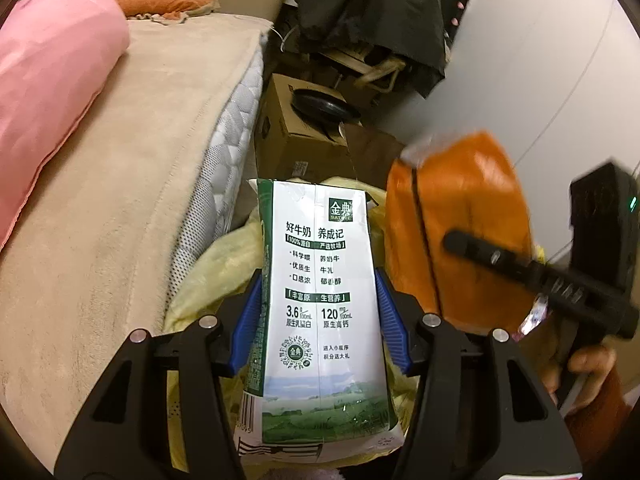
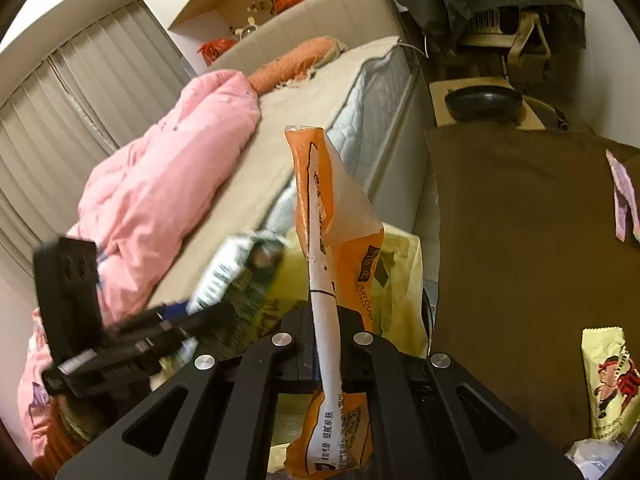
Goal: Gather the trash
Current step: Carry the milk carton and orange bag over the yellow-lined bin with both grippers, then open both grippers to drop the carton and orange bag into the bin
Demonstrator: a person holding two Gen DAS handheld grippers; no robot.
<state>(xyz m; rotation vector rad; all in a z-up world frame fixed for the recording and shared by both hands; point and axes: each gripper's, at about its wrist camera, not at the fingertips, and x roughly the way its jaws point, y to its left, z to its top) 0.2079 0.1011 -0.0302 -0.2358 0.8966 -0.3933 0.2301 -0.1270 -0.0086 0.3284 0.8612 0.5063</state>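
Mid-deposit: my left gripper (image 1: 320,312) pinches the milk carton (image 1: 320,300), my right gripper (image 2: 326,344) is clamped on the orange wrapper (image 2: 332,240), both just above the yellow bag (image 2: 400,280). Next: lower, release in turn. Mattress edge (image 1: 224,168) close beside the bag; tight.

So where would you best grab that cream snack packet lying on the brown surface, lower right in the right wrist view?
Take the snack packet across its narrow width near the middle, coming from above. It lies flat and long on the brown surface, so the fingers straddle its long edges.
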